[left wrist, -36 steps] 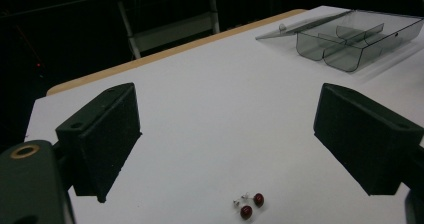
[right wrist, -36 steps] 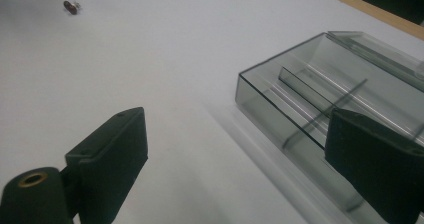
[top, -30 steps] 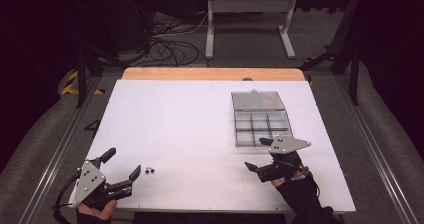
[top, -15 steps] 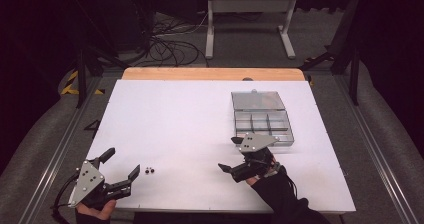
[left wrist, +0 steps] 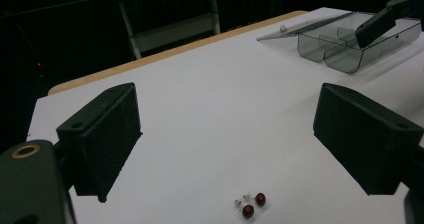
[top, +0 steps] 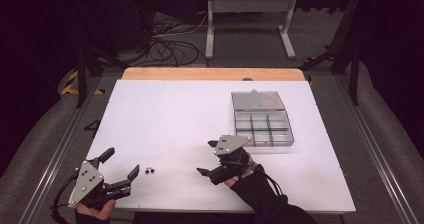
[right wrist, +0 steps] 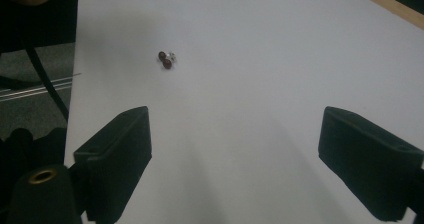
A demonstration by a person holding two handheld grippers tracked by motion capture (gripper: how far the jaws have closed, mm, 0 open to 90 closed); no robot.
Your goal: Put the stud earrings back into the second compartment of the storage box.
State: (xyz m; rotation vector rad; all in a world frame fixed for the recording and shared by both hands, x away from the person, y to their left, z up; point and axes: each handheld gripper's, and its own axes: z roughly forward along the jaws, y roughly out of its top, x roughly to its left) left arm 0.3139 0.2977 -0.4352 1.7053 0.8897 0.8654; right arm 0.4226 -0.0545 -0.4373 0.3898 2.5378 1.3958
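At the near left corner of the white table [top: 165, 114], the left hand-held gripper [top: 121, 170] rests with its jaws wide apart and empty. Just beyond its tips lie the small dark red earrings [top: 149, 170], bare on the table surface. The right hand-held gripper [top: 209, 158] hovers right of them, well apart, pointing toward them, its jaws spread with nothing between, having just narrowed slightly. Farther back right sits the clear compartment box [top: 263, 129], lid open.

Overhead plus two low, table-sharing views
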